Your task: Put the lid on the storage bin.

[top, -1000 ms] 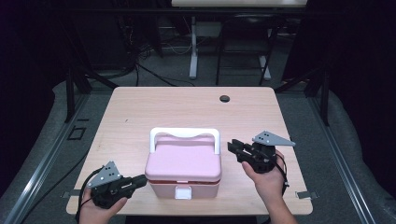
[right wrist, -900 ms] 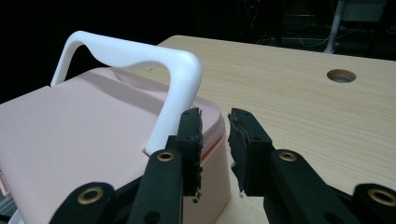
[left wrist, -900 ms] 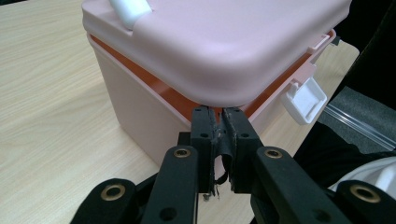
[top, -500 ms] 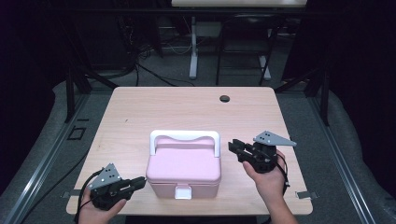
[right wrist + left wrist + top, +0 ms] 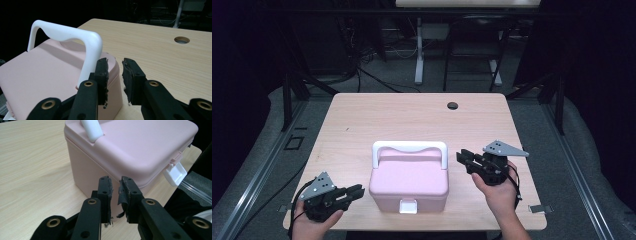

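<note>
High view: pink box [image 5: 409, 182] sits at the counter's [image 5: 377, 120] near edge, left tool [image 5: 355, 192] and right tool [image 5: 464, 159] flanking it, neither touching. Left tool view: jaws slightly parted, empty, aimed at box side wall [image 5: 85, 167]. Right tool view: jaws slightly parted, empty, beside white handle [image 5: 82, 42].

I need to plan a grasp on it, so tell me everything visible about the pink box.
The pink box looks like smooth matte plastic with rounded corners. Its lid is shut, and a white latch sits on the front toward the person. A white handle stands upright over the rear of the lid. It sits flat on the wooden table near the front edge, between both grippers; nothing touches it.
</note>
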